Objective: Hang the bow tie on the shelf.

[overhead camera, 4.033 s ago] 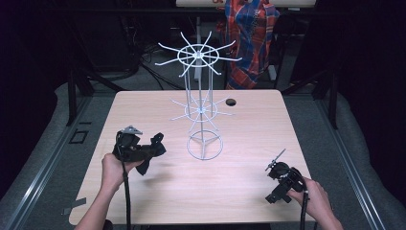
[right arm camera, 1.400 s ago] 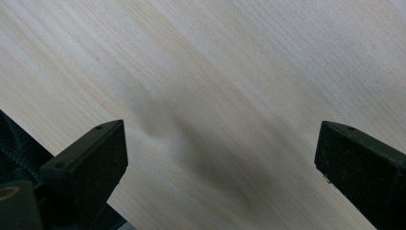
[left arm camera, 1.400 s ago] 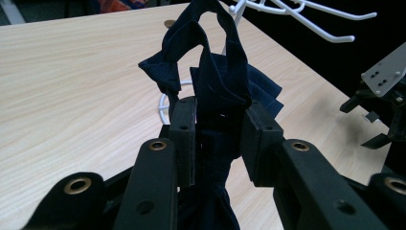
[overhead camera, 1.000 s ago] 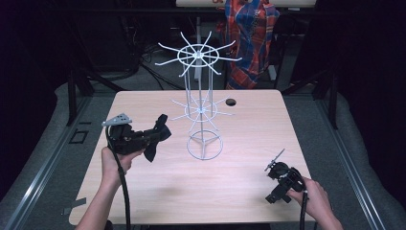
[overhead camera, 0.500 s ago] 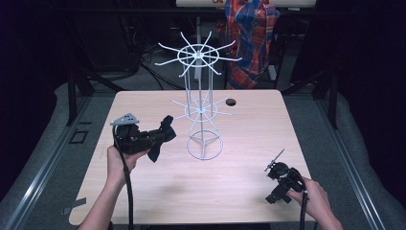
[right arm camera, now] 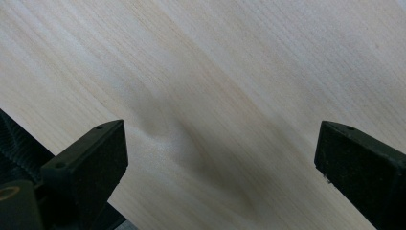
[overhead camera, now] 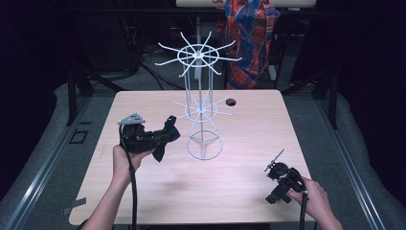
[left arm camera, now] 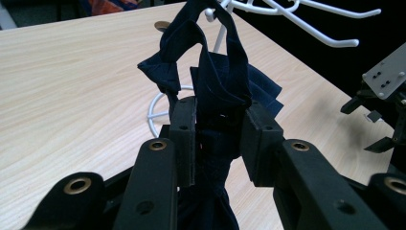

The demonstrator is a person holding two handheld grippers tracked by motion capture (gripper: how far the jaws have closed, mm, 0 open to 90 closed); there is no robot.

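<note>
your left tongs (overhead camera: 165, 139) are clenching a dark blue cloth (left arm camera: 218, 81), soft, light and floppy, just left of the white wire rack (overhead camera: 203, 108). you are gripping its bunched middle; a strap loop is rising nearer the hooks. your right tongs (right arm camera: 220, 158) are gaping, idle over the bench (overhead camera: 239, 177).

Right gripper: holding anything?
No. The right gripper has its jaws wide apart with bare wooden table between them.
</note>
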